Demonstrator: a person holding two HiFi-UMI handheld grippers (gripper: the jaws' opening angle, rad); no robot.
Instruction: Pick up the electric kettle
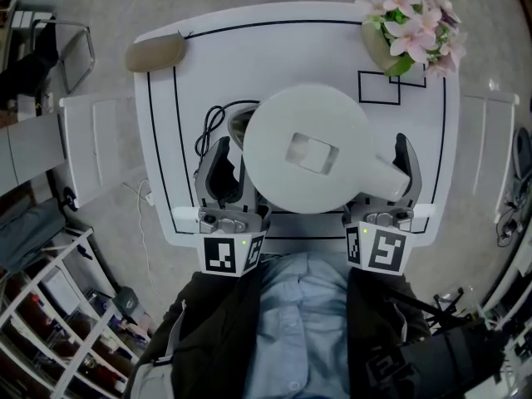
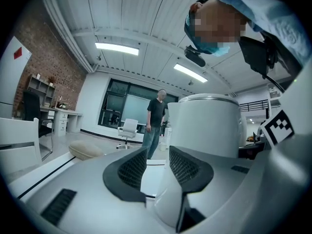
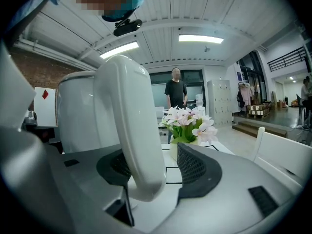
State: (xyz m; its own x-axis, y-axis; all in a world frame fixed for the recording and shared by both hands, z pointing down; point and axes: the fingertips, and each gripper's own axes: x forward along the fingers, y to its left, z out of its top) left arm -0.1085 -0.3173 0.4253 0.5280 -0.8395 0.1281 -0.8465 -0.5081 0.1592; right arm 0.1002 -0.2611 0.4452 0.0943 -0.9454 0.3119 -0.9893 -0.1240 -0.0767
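Note:
The white electric kettle (image 1: 307, 152) hangs above the white table (image 1: 274, 48), its round lid close below my head. Its dark base (image 1: 238, 123) and black cord (image 1: 208, 127) lie on the table behind it to the left. My right gripper (image 1: 391, 177) is shut on the kettle's handle (image 3: 136, 130), which stands between the fingers against the left pad, with the body (image 3: 78, 116) further left. My left gripper (image 1: 224, 173) is open beside the kettle body (image 2: 209, 126); only table shows between its fingers (image 2: 157, 160).
A pot of pink flowers (image 1: 411, 19) stands at the table's far right corner and a beige case (image 1: 155, 52) at the far left. White chairs (image 1: 91, 140) (image 1: 490, 148) flank the table. A wire shelf (image 1: 50, 306) is at lower left. A person (image 3: 175, 89) stands far off.

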